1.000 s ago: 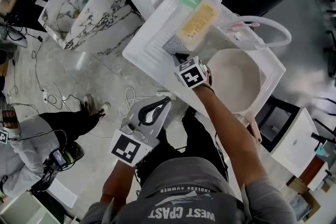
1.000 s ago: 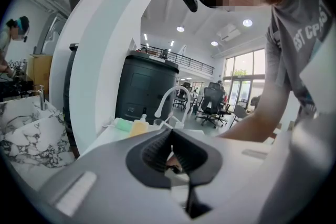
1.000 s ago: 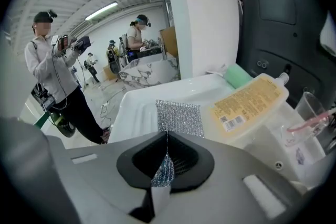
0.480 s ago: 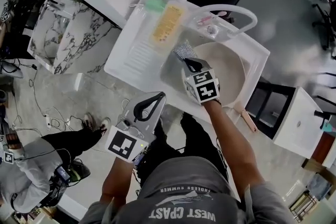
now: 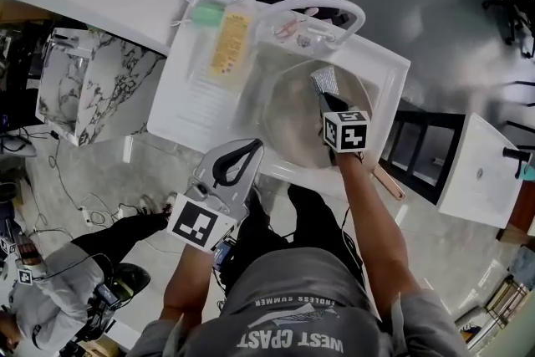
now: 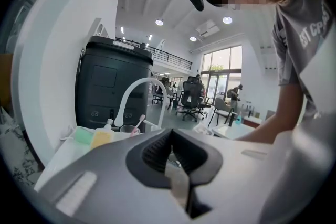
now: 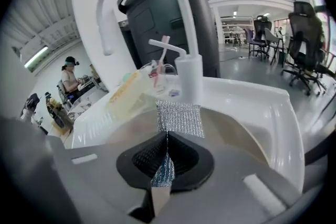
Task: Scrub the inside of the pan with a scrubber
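Note:
A cream pan (image 5: 288, 125) sits in the white sink basin (image 5: 380, 71), its handle (image 5: 391, 184) pointing to the lower right. My right gripper (image 5: 323, 99) is over the pan's right side, shut on a silver mesh scrubber (image 5: 324, 81). In the right gripper view the scrubber (image 7: 180, 118) sticks out past the pinched jaws of the right gripper (image 7: 167, 138) above the pan's inside (image 7: 233, 136); whether it touches the pan I cannot tell. My left gripper (image 5: 238, 156) hovers at the sink's front edge, left of the pan, shut and empty (image 6: 171, 134).
A yellow bottle (image 5: 227, 38) and a green sponge (image 5: 206, 11) lie on the draining board. The white arched faucet (image 5: 334, 6) and a cup with a toothbrush (image 5: 292, 28) stand behind the basin. There is a marble block (image 5: 84, 79) at left, a white cabinet (image 5: 472, 171) at right, and a person (image 5: 50, 297) at lower left.
My right gripper has carried the scrubber from the draining board rightward to over the pan, rolling as it went. The left gripper stays by the sink's front edge.

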The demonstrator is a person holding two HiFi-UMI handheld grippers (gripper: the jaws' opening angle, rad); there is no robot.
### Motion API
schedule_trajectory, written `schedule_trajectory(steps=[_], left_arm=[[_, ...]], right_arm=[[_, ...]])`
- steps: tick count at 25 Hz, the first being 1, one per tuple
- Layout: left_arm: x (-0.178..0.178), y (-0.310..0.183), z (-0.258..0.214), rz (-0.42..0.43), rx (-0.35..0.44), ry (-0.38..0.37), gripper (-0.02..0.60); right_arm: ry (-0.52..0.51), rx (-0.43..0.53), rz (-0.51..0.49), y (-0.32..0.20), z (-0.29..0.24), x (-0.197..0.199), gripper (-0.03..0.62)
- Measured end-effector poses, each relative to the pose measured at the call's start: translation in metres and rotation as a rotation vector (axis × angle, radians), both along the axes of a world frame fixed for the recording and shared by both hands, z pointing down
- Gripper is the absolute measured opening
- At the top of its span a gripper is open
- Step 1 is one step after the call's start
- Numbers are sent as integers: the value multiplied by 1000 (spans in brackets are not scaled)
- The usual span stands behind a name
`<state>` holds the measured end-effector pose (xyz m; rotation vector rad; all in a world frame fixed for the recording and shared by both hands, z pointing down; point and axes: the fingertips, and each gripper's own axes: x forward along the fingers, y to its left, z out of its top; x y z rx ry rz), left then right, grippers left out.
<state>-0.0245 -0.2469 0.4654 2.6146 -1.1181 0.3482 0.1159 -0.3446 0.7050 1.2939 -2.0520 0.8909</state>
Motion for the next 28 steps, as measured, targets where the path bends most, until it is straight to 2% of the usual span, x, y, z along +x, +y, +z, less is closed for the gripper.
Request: schedule_trajectory(steps=[4, 9, 14, 20, 22, 24, 28], left_arm=[[10, -7, 1, 17, 14, 1, 2], [11, -10, 10, 14, -6, -7, 2], [6, -10, 13, -6, -8, -2, 2], [-8, -7, 15, -38, -30, 6, 2], [-11, -6, 16, -47, -41, 12, 2], [-12, -7, 13, -43, -16, 13, 2], [-12, -6, 11, -40, -7, 19, 2]], right_arm=[[17, -71, 55, -2, 25, 25, 14], [-5, -161, -19, 1, 55, -2, 15], [-24, -220, -195, 17, 67, -54, 15], [65, -314, -467, 75, 74, -91, 17], [97, -341, -514, 90, 74, -87, 17], [119, -381, -528, 100, 76, -76, 18], [172, -442, -462, 96, 82, -34, 20]])
